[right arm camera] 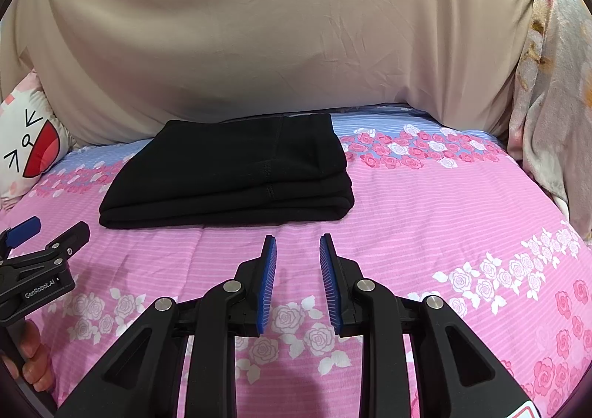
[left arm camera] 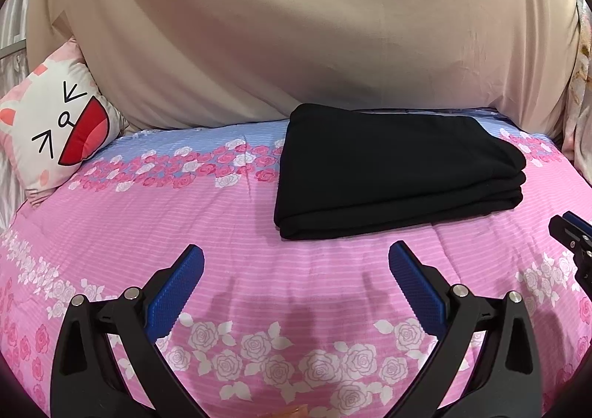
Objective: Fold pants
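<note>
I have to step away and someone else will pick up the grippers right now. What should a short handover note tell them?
Left gripper: open wide, empty, hovering over the pink floral bedspread, short of the pants.
Right gripper: open with a narrower gap, empty, also held back from the pants.
Pants: black, lying on the bedspread in a compact stacked rectangle near the beige cushion; neither gripper touches them.
Done: the folding looks finished, layers stacked fairly evenly.
Left: probably nothing but a check that the edges line up; otherwise put the grippers down.
</note>
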### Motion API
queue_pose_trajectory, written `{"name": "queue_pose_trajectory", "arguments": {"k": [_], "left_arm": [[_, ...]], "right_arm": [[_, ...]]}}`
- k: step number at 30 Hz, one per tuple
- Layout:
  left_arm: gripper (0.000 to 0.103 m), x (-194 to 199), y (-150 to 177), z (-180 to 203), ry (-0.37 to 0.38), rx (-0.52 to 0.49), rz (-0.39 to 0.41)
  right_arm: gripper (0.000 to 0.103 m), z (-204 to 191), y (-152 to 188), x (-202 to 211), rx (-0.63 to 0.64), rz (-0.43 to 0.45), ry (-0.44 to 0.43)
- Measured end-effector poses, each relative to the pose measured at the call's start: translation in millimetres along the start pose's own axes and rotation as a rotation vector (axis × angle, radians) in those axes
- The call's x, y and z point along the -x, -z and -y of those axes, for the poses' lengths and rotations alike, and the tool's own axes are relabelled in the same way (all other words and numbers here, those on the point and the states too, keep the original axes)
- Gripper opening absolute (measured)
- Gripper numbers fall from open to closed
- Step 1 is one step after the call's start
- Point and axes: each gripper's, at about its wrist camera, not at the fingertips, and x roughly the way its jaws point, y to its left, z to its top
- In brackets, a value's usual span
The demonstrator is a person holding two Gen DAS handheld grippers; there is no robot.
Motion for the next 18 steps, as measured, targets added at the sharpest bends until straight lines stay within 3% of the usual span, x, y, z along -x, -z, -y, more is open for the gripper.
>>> {"name": "queue_pose_trajectory", "arguments": {"k": [18], "left_arm": [[0.098, -4.4, 0.4, 1.6, -0.011, 0.005, -0.020]], "right_arm": [[0.024, -0.3, -0.1, -0.7, 0.016, 0.000, 0.007]]}}
